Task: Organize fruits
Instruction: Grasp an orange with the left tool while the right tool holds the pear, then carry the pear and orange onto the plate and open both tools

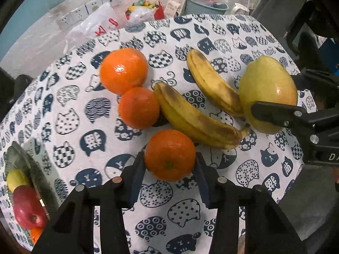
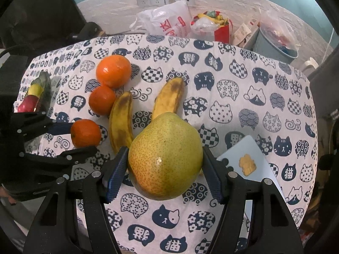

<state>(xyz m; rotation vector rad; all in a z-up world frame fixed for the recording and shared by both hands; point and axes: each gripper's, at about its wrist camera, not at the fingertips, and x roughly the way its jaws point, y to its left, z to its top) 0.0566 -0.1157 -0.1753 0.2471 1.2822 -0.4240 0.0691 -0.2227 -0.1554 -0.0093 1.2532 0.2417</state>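
From my left wrist, my left gripper [image 1: 170, 165] has its jaws clamped on the nearest orange [image 1: 170, 155], one pad against each flank, with the stem end turned toward me. The fruit sits square between my fingers on the cat-print cloth [image 1: 70, 127]. Just beyond my fingertips a banana [image 1: 195, 118] lies almost against the orange, and a second orange [image 1: 138, 107] sits past it to my left. The glass plate [image 1: 25, 169] with a red apple [image 1: 28, 207] on it is far off my left jaw, at the cloth's edge. I judge that is where this orange belongs, so I should lift straight up first, clear of the banana, then swing left and set it down gently beside the apple rather than dropping it, since round fruit rolls.

From my right wrist, my right gripper [image 2: 165, 165] is clamped on the pear [image 2: 165, 154], with a pad on each side of its broad belly and its narrow neck pointing away from me. A second banana [image 2: 169, 97] lies just past the neck. A pale card [image 2: 252, 160] lies on the cloth beyond my right jaw. The pear is heavy and tapers, so I should keep the grip on the widest part, hold it level, and wait until my left side has cleared the way to the plate.
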